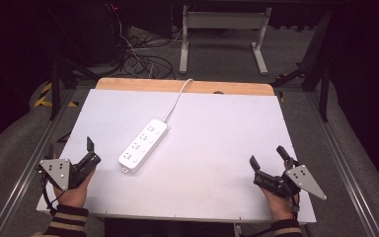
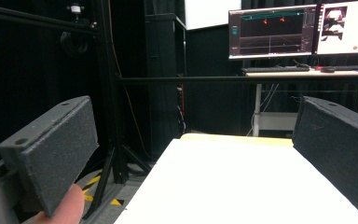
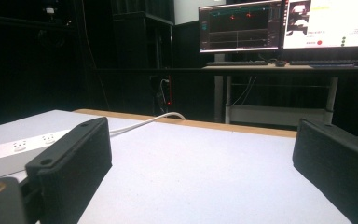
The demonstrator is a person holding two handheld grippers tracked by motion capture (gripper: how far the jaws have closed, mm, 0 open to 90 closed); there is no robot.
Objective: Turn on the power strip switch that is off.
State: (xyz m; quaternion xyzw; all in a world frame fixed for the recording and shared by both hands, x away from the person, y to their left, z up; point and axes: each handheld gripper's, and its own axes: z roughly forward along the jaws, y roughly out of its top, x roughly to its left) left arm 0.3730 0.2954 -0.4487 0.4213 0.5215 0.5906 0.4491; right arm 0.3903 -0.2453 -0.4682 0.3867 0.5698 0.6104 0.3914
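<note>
High view: long white power strip (image 1: 143,145) on matte table (image 1: 217,163).

A white power strip (image 1: 143,144) is lying flat and diagonal on the white table, left of centre in the high view, its white cable (image 1: 176,98) running toward the upper edge.
</note>
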